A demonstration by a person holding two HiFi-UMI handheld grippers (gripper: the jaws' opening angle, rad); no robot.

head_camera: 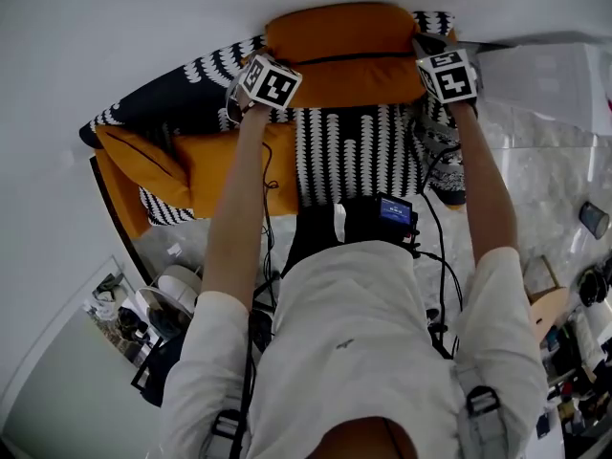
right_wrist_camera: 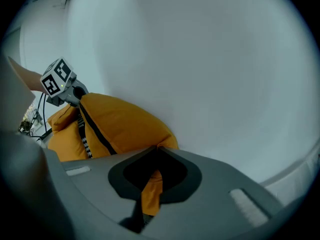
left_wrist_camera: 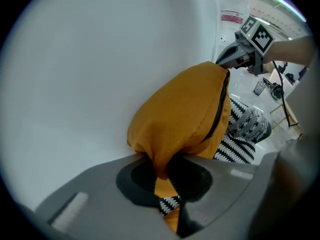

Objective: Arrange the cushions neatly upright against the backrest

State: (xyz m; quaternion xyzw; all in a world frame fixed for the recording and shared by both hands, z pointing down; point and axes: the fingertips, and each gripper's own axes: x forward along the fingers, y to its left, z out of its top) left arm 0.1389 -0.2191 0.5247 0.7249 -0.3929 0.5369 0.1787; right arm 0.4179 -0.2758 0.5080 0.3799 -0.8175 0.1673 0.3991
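Orange fabric bunches between the jaws of the left gripper point(left_wrist_camera: 166, 181), which are pressed together on an end corner of the orange cushion point(left_wrist_camera: 185, 114). At the lower centre of the right gripper view, the right gripper point(right_wrist_camera: 150, 184) pinches a fold of cloth at the same cushion's opposite corner. From each gripper the cushion runs away toward the other one, whose marker cube shows at the far end, upper right in the left gripper view and upper left in the right gripper view. A dark seam point(left_wrist_camera: 220, 109) runs along the cushion's length. In the head view the cushion sits at the top centre of the frame, lengthwise between the two grippers and next to the white wall point(head_camera: 143, 17); whether it touches the wall cannot be told. Just below it, at the centre of the frame, lies a black-and-white patterned cushion point(head_camera: 354, 151), and to its left a second orange cushion point(head_camera: 229, 170) is partly covered by the person's left arm point(head_camera: 234, 228). A darker patterned cushion point(head_camera: 182, 98) fills the upper left. The person, in a white shirt point(head_camera: 363, 352), reaches forward with both arms; a small device with a blue screen point(head_camera: 394, 210) shows at the waist, and pale marbled floor point(head_camera: 535, 189) spreads to the right.
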